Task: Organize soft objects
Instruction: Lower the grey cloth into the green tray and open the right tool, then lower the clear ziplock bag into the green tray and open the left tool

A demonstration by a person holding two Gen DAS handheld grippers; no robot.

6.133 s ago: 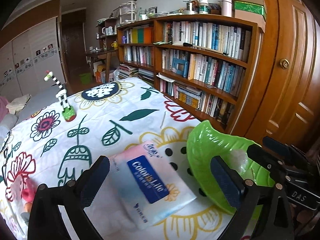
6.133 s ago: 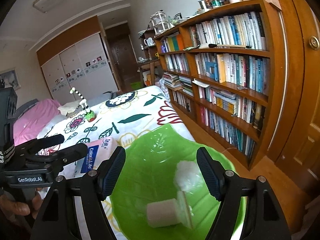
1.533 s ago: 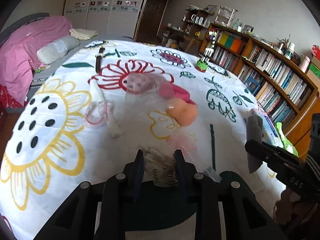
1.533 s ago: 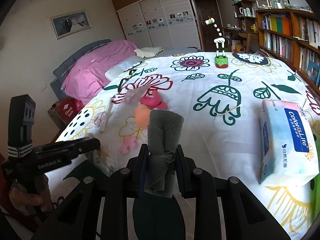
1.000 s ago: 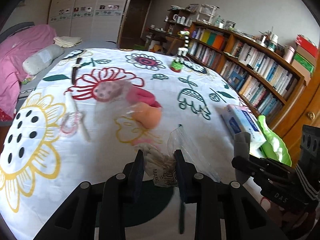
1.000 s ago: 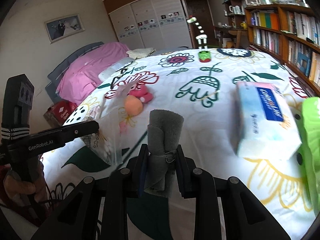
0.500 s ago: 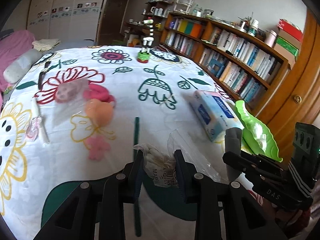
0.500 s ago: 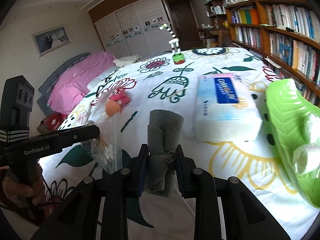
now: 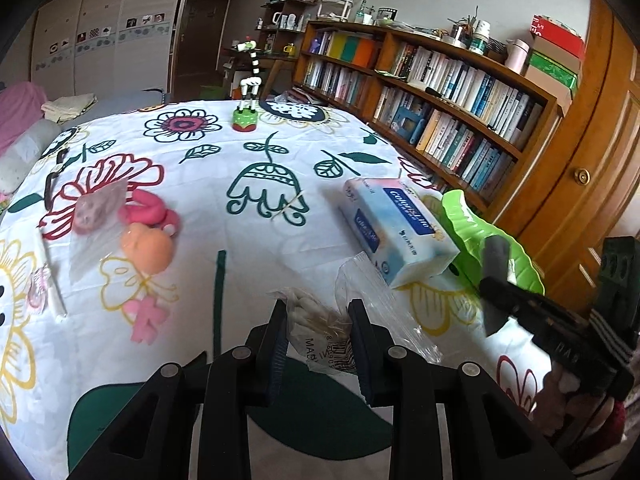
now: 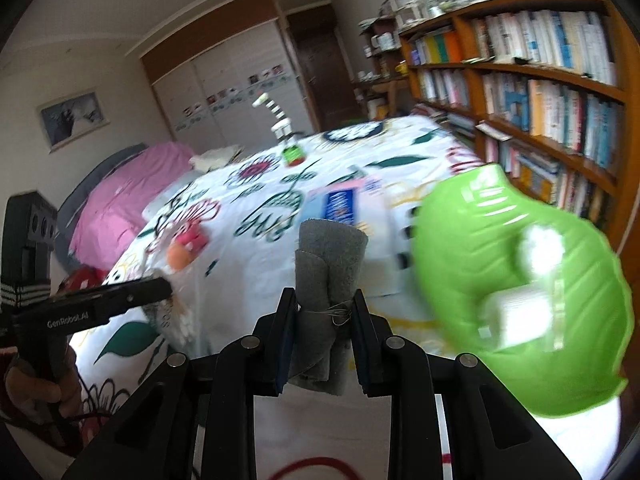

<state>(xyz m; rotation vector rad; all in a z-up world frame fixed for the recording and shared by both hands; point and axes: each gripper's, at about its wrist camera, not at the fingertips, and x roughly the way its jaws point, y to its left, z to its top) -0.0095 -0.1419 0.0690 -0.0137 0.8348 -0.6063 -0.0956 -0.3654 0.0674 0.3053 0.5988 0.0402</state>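
Note:
My left gripper (image 9: 318, 316) is shut on a clear plastic bag of cotton swabs (image 9: 320, 320), held low over the flowered bedspread. My right gripper (image 10: 325, 308) is shut on a rolled grey cloth (image 10: 330, 264) and holds it upright just left of the green leaf-shaped bowl (image 10: 460, 248), which holds white soft items (image 10: 516, 320). In the left wrist view the right gripper (image 9: 496, 284) and the grey cloth (image 9: 496, 252) sit in front of the green bowl (image 9: 464, 216). A tissue pack (image 9: 396, 228) lies left of the bowl.
A pink and orange plush toy (image 9: 148, 236) and a clear bag (image 9: 96, 216) lie at the left of the bed. A striped giraffe figure (image 9: 248, 92) stands at the far side. A bookshelf (image 9: 440, 92) and a wooden door (image 9: 592, 152) stand at the right.
Both grippers have swung right across the bed towards the green bowl, each still holding its item. The bowl now fills the right of the right wrist view.

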